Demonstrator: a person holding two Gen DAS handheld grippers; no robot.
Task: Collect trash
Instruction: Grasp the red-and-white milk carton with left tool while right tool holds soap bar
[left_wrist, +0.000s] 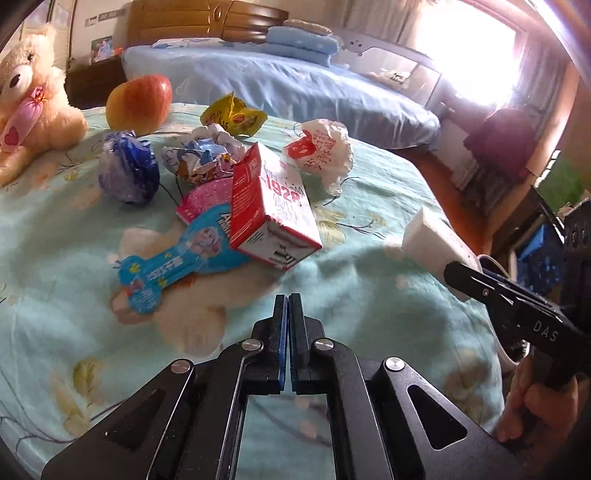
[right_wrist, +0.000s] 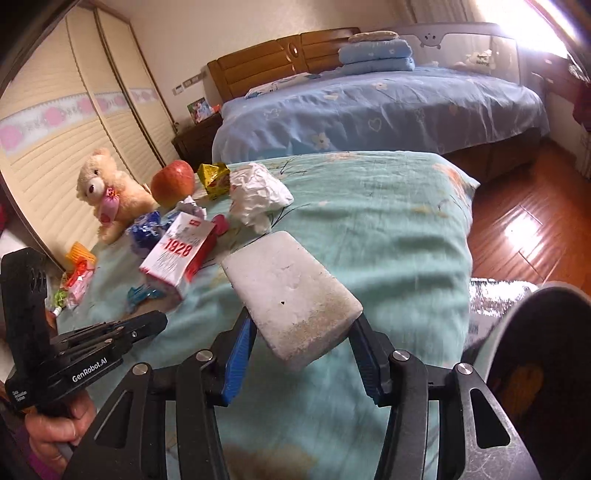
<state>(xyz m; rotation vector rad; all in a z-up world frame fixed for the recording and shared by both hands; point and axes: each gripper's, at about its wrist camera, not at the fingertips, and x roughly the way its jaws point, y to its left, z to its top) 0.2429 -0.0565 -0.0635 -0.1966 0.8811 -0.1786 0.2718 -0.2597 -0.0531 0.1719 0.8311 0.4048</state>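
My left gripper (left_wrist: 288, 300) is shut with nothing between its pads, low over the teal bedspread (left_wrist: 351, 302). Just beyond it lie a red-and-white carton (left_wrist: 271, 210), a blue bone-shaped wrapper (left_wrist: 170, 269), a pink packet (left_wrist: 201, 199), crumpled paper (left_wrist: 207, 155), a blue-and-white crumpled bag (left_wrist: 129, 173), a yellow wrapper (left_wrist: 232, 114) and a white plastic bag (left_wrist: 321, 151). My right gripper (right_wrist: 303, 326) is shut on a white foam block (right_wrist: 291, 291), which it holds above the bedspread. In the left wrist view, the block (left_wrist: 432, 240) shows at the right.
A teddy bear (left_wrist: 33, 103) and an apple (left_wrist: 140, 103) sit at the far left of the bedspread. A dark round container with a pale rim (right_wrist: 554, 288) stands at the right, beside something silvery (right_wrist: 498, 295). Beyond are a blue bed (right_wrist: 369, 107) and a wooden floor (right_wrist: 517, 229).
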